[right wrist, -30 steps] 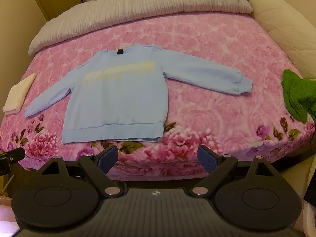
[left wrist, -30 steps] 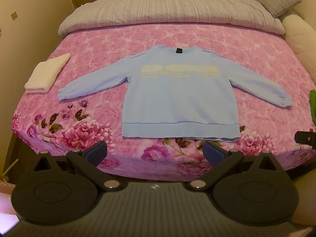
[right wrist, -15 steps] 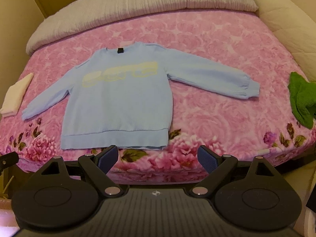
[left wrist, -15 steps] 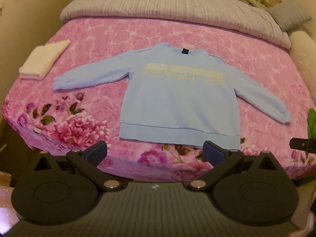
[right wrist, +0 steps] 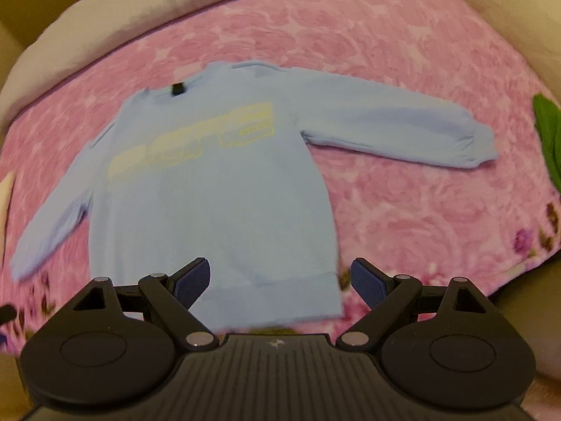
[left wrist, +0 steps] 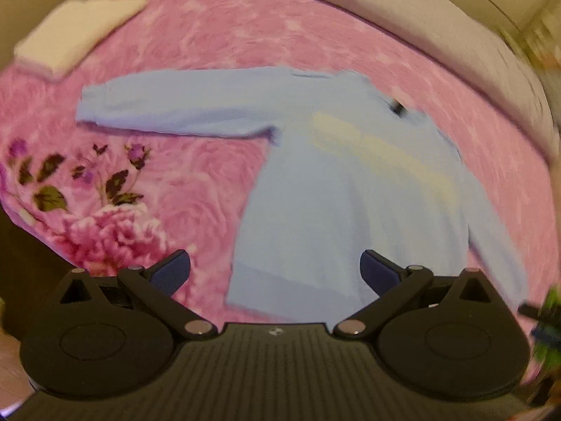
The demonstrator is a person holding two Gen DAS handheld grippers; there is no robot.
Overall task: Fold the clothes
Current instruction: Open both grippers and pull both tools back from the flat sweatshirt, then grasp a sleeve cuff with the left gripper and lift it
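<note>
1. Sweatshirt (right wrist: 217,203), light blue, long-sleeved, pale yellow print across the chest, dark tag at the neckline. Lies flat and face up on the bed, both sleeves spread outward, hem toward the near edge.
2. Bed, covered by a pink floral blanket (right wrist: 403,210); a grey duvet (left wrist: 438,35) is bunched along the far side.
3. Left gripper (left wrist: 275,270), black with blue-padded fingers held wide apart, gripping nothing. Sits above the near edge of the bed, the sweatshirt hem showing between the fingers. View blurred.
4. Right gripper (right wrist: 280,279), same build, fingers wide apart and empty. Positioned over the hem, near the sweatshirt's right bottom corner.
5. Folded cream cloth (left wrist: 77,31), on the blanket at far left, well apart from the left sleeve cuff.
6. Green garment (right wrist: 548,133), crumpled at the right edge of the bed, near the right cuff but not touching it.
</note>
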